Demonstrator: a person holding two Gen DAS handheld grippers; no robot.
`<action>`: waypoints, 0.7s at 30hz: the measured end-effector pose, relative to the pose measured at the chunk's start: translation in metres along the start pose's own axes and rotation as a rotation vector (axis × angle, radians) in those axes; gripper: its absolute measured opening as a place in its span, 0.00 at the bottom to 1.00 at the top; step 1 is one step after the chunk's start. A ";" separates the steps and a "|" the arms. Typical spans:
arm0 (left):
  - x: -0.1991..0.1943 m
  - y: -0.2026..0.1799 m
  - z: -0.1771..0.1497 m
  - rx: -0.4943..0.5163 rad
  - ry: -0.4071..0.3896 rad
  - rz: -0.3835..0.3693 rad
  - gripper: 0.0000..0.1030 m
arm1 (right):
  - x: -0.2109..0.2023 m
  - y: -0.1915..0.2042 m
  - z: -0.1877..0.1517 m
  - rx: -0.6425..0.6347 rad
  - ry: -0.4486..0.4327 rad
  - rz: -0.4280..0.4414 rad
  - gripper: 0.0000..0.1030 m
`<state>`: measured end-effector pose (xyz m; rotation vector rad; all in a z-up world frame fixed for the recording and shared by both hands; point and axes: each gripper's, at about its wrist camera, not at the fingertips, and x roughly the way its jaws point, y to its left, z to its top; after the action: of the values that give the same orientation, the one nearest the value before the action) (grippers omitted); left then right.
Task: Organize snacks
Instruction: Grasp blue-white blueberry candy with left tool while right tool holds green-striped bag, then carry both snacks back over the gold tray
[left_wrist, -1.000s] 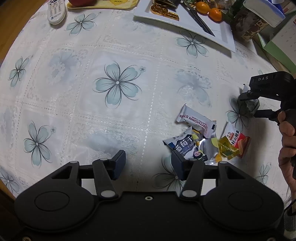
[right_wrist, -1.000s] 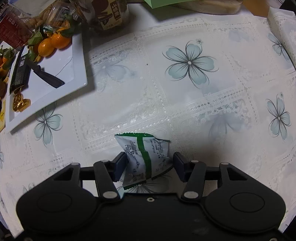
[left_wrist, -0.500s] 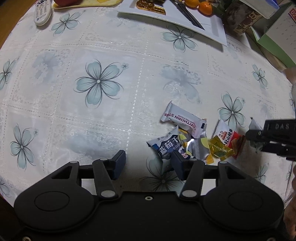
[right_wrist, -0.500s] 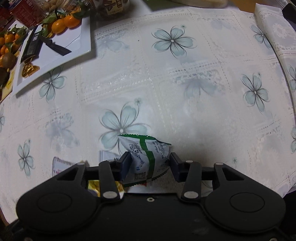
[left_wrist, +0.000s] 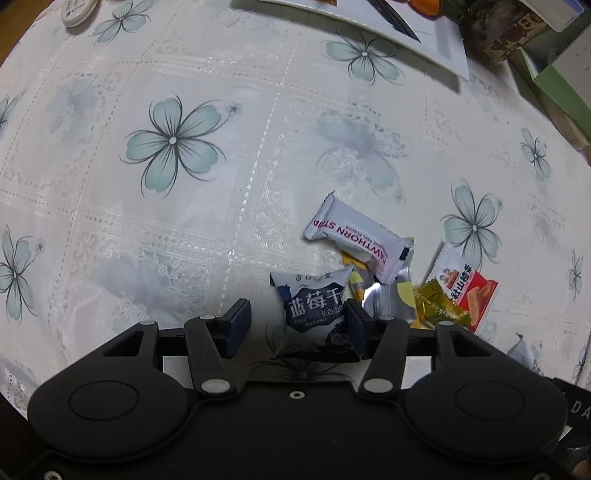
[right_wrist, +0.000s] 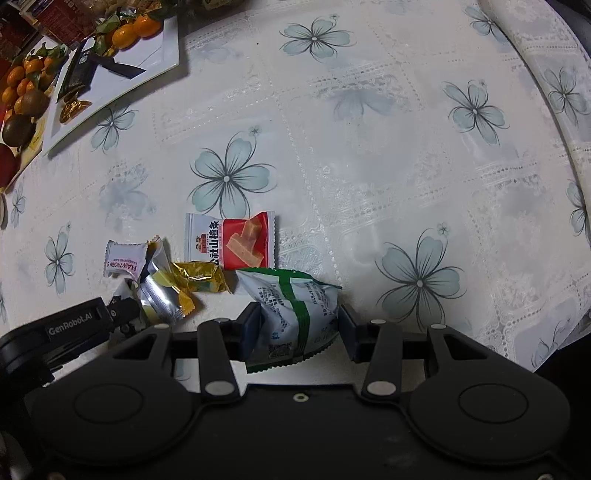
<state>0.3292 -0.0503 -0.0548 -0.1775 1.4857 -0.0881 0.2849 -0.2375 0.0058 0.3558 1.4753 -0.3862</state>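
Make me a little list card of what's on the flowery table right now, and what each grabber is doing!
Surface: flowered tablecloth
Snack pile: Hawthorn strip packet, red hawthorn packet, gold candy, silver wrapper, bunched together
Left gripper: open, a blueberry packet lies between its fingers, touching only the right one
Right gripper: shut on a green-striped white packet, beside the pile
Far edge: white plate with oranges and a black knife
Remote: white, top corner
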 end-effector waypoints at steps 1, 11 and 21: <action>-0.001 -0.001 -0.002 0.008 -0.010 0.003 0.58 | 0.000 0.002 0.001 -0.005 0.001 -0.001 0.46; -0.004 -0.005 -0.004 0.049 -0.053 0.036 0.39 | 0.002 0.018 -0.005 -0.087 0.046 0.026 0.46; -0.029 0.000 -0.018 0.083 -0.093 0.040 0.38 | 0.002 0.005 -0.002 -0.055 0.035 0.016 0.46</action>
<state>0.3087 -0.0464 -0.0276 -0.0839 1.3892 -0.1079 0.2856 -0.2322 0.0040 0.3319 1.5136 -0.3274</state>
